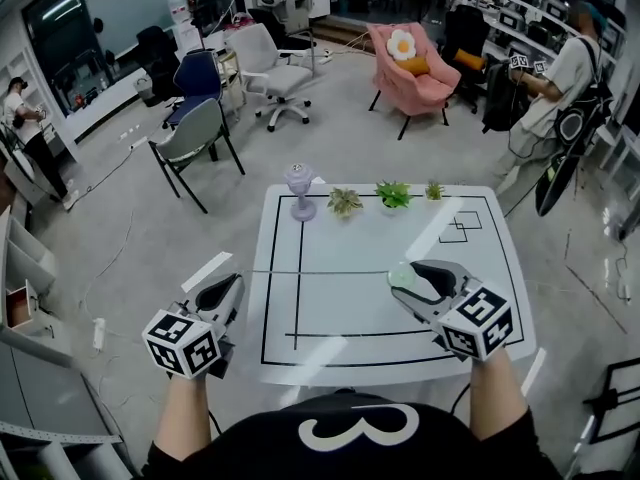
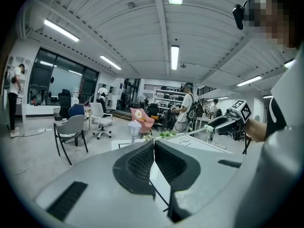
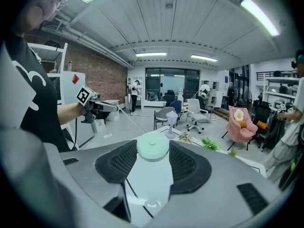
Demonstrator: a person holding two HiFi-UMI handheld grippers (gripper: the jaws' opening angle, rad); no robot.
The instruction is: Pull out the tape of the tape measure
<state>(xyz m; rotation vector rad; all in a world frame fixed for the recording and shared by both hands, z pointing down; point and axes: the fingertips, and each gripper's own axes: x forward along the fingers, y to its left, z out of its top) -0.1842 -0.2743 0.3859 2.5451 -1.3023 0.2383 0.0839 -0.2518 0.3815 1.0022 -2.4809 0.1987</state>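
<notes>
A round mint-green tape measure (image 1: 401,275) sits between the pads of my right gripper (image 1: 407,274), which is shut on it above the middle of the white table (image 1: 360,318). Its thin tape (image 1: 310,271) runs out straight to the left, level over the table. My left gripper (image 1: 233,281) is shut on the tape's end, just beyond the table's left edge. In the right gripper view the case (image 3: 153,147) fills the gap between the pads, and the tape (image 3: 135,123) leads off to the left gripper (image 3: 114,107). The left gripper view shows its jaws together (image 2: 153,144) on the tape (image 2: 183,133).
At the table's far edge stand a pale purple lamp-shaped ornament (image 1: 299,190) and three small potted plants (image 1: 345,202) (image 1: 393,195) (image 1: 434,190). Office chairs (image 1: 195,138) and a pink armchair (image 1: 410,68) stand on the floor beyond. A person (image 1: 560,88) stands at far right.
</notes>
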